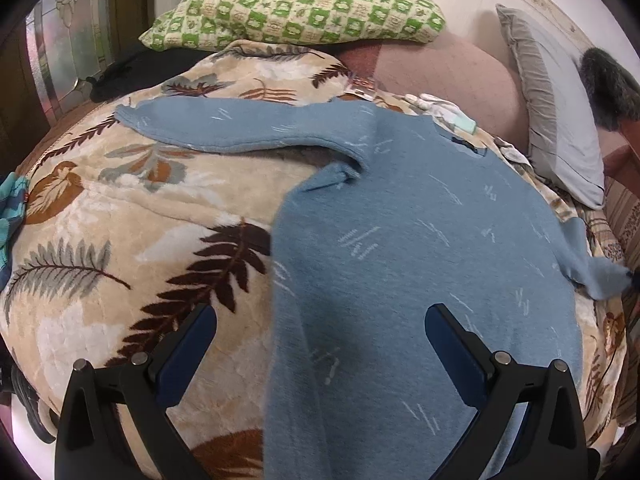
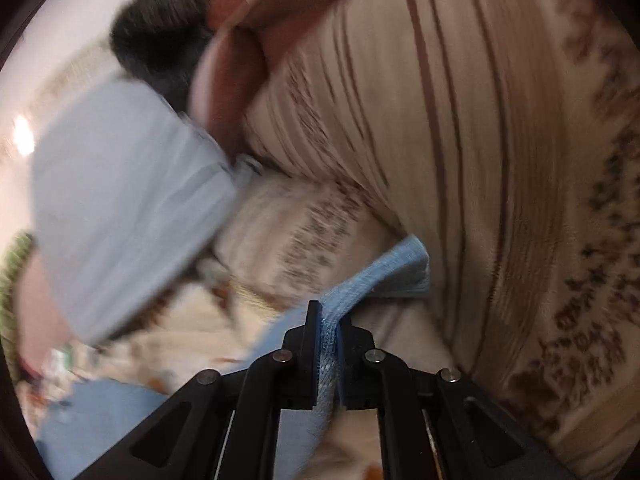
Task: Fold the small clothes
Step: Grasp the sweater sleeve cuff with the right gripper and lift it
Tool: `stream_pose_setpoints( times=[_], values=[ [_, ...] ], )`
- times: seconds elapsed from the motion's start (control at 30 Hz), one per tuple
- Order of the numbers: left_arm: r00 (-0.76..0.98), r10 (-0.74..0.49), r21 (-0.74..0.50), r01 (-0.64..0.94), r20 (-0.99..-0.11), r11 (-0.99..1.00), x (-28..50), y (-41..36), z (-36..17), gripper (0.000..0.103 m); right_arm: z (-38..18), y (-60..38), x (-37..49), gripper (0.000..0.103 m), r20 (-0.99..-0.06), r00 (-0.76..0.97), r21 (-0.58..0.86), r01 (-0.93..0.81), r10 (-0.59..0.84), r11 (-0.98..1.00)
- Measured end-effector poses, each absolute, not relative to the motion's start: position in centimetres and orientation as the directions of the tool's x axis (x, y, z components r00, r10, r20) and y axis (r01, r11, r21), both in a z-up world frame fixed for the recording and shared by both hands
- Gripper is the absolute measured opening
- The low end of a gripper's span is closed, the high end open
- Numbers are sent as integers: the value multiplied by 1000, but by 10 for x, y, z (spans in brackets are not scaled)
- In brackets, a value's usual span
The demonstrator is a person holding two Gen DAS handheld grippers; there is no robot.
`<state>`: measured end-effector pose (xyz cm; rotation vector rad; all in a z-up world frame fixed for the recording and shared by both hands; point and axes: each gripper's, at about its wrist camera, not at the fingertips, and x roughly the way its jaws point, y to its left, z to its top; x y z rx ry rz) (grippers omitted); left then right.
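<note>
A small blue sweater (image 1: 420, 240) lies spread on the leaf-patterned blanket (image 1: 120, 208), its left sleeve (image 1: 240, 128) stretched out to the left. My left gripper (image 1: 320, 320) is open and empty, hovering over the sweater's lower hem. In the right wrist view, which is blurred by motion, my right gripper (image 2: 329, 322) is shut on the sweater's right sleeve (image 2: 384, 272), near its cuff, which sticks out past the fingertips. That sleeve end shows at the right edge of the left wrist view (image 1: 600, 276).
A green checked pillow (image 1: 296, 12), a pink cushion (image 1: 452, 76) and a grey pillow (image 1: 560, 120) lie at the head of the bed. A striped beige blanket (image 2: 500, 140) is on the right. Small white items (image 1: 436, 106) lie by the collar. A teal cloth (image 1: 10, 208) is at far left.
</note>
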<state>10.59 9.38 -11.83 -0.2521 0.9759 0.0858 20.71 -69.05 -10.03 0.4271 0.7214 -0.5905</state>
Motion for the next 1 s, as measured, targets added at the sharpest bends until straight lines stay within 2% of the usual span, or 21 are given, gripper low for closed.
stream_pose_setpoints(
  times=[0.03,0.07,0.1,0.13,0.17,0.23,0.4,0.5,0.57,0.77,0.97,1.0],
  values=[
    [558,-42,-179,-193,-828,965,107,97,-119,103,-110,-694,209,14,-740,572,139,643,-352,753],
    [556,-47,-190,-201,-830,961,109,102,-120,103,-121,-698,210,22,-769,540,126,653,-342,747],
    [554,-52,-197,-205,-831,959,112,107,-120,103,-129,-698,207,52,-786,522,128,661,-330,739],
    [552,-59,-207,-209,-831,956,114,112,-120,103,-136,-701,204,96,-799,511,146,676,-317,723],
    [552,-66,-221,-219,-831,950,116,119,-120,103,-137,-704,197,100,-797,520,176,686,-306,706],
    [557,-85,-268,-256,-826,929,123,140,-119,103,-137,-702,180,100,-777,560,242,687,-287,686],
    [607,-146,-479,-432,-781,764,149,233,-122,103,-119,-674,133,100,-763,564,260,716,-317,648],
    [635,-174,-569,-495,-753,657,180,285,-133,103,-107,-632,92,100,-726,636,360,675,-260,644],
    [638,-151,-572,-528,-755,628,205,316,-141,103,-105,-598,67,100,-698,686,405,616,-207,676],
    [624,-120,-579,-614,-772,537,275,382,-164,103,-127,-508,37,100,-700,702,361,505,-131,784],
    [617,-25,-514,-632,-787,581,299,394,-167,103,-137,-480,44,100,-717,689,316,459,-108,831],
    [612,-10,-502,-640,-791,582,301,395,-167,99,-140,-476,43,100,-721,684,307,456,-109,835]
  ],
)
